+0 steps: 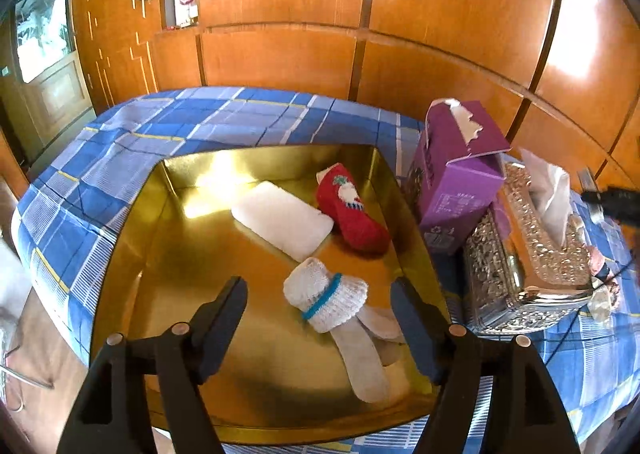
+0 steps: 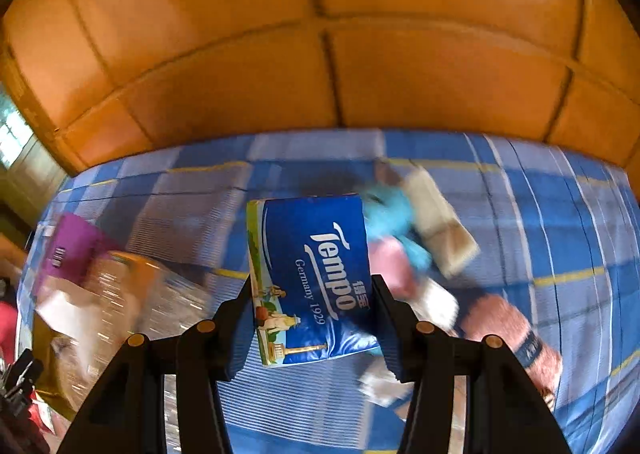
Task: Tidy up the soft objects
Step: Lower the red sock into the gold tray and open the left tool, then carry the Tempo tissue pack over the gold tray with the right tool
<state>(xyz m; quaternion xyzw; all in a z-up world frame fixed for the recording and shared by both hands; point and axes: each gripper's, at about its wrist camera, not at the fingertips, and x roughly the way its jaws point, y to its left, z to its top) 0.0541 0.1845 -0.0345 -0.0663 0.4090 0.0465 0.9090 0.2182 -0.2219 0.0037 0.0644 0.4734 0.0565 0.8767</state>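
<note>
In the left wrist view a gold tray (image 1: 132, 222) sits on the blue plaid cloth. It holds a white pad (image 1: 282, 219), a red knitted sock (image 1: 352, 214) and a white knitted sock with a blue band (image 1: 326, 300). My left gripper (image 1: 318, 296) is open and empty, its jaws on either side of the white sock, above it. In the right wrist view my right gripper (image 2: 310, 296) is shut on a blue Tempo tissue pack (image 2: 312, 278) and holds it above the cloth. Behind it lie a blue soft item (image 2: 390, 214), a pink one (image 2: 394, 264) and a beige cloth (image 2: 440, 222), all blurred.
A purple carton (image 1: 452, 178) and a silver ornate tissue box (image 1: 520, 266) stand right of the tray; both also show blurred in the right wrist view, the carton (image 2: 70, 250) at the left. A pink sock with a dark band (image 2: 516, 330) lies at right. Wooden panels stand behind.
</note>
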